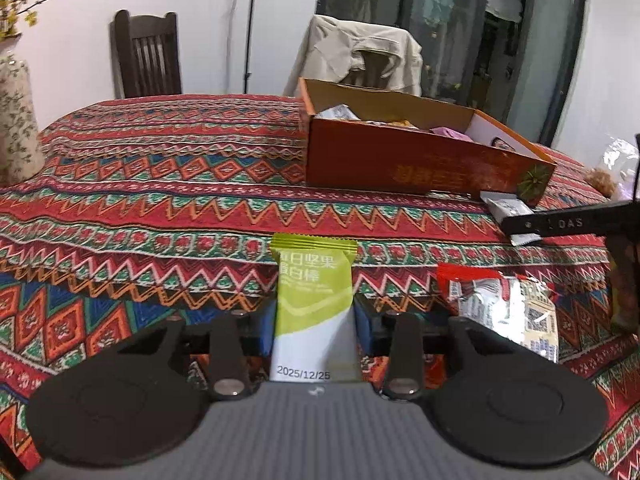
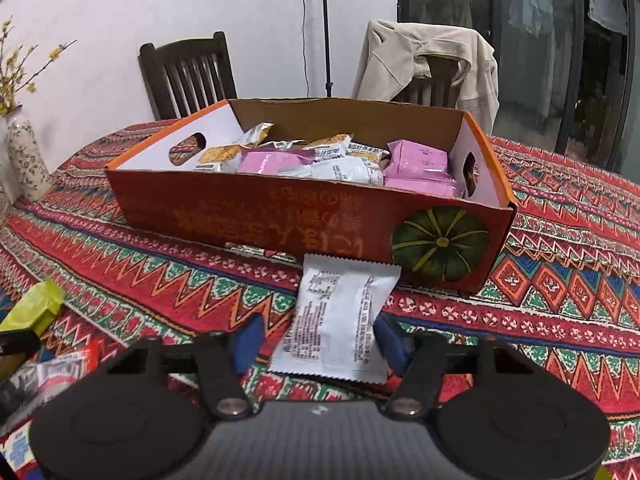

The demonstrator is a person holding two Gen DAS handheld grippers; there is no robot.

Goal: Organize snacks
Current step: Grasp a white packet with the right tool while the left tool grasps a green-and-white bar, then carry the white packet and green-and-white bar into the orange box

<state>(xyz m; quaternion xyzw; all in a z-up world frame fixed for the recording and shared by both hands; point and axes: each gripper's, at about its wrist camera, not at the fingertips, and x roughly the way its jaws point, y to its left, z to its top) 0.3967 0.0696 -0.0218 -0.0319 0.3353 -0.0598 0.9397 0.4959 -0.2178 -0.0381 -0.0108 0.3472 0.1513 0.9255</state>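
My left gripper [image 1: 314,316] is shut on a green and white snack bar packet [image 1: 312,292], held upright above the patterned tablecloth. My right gripper [image 2: 320,336] is shut on a white snack packet [image 2: 340,316], just in front of the orange cardboard box [image 2: 280,216]. The box holds several packets, pink [image 2: 420,168], white and orange ones. In the left wrist view the box [image 1: 400,160] stands at the far right, and the right gripper's finger [image 1: 560,222] and its white packet [image 1: 506,210] show beside it.
A red and silver snack packet [image 1: 504,308] lies on the cloth right of my left gripper. A floral vase [image 1: 16,120] stands at the left table edge. Two chairs [image 2: 188,76] stand behind the table, one with a beige jacket [image 2: 432,60]. Loose packets [image 2: 52,364] lie at lower left.
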